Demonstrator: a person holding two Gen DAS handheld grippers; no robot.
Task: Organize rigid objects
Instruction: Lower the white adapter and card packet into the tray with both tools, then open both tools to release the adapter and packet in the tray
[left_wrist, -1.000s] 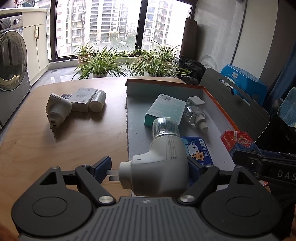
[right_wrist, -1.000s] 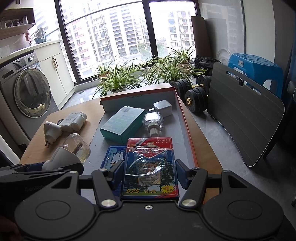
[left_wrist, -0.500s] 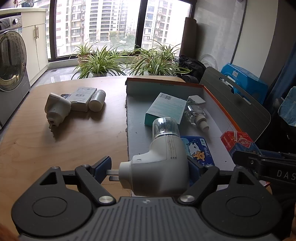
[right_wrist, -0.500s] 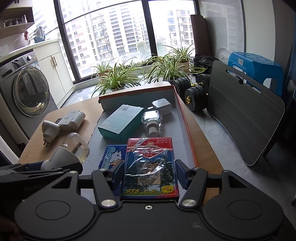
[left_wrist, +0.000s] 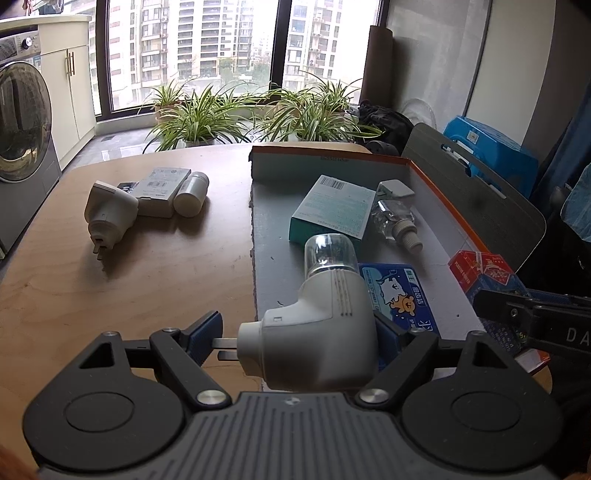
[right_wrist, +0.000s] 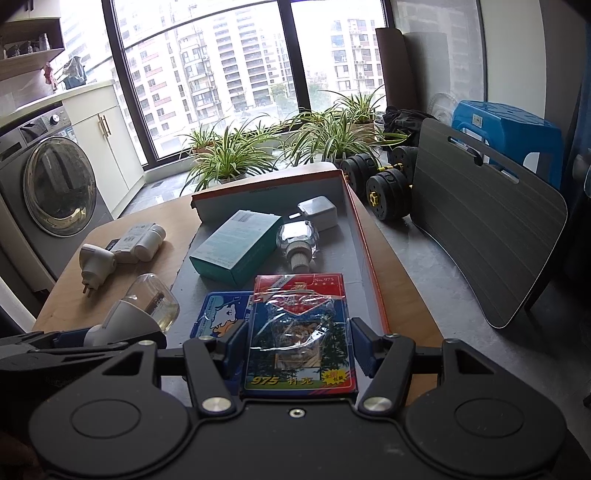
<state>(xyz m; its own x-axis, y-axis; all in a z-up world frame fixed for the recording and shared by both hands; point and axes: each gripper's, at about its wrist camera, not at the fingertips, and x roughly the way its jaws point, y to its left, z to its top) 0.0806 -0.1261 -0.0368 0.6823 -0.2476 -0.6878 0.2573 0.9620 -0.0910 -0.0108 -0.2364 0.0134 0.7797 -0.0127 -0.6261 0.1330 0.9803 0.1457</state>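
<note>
Left gripper is clamped on the plug-in vaporizer, right at the tray edge. Right gripper grips the card pack beside the tray's orange rim.

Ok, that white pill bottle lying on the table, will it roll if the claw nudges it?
Probably: the white pill bottle is round and on its side. The flat box touching one side should block it that way. It looks light plastic.
</note>
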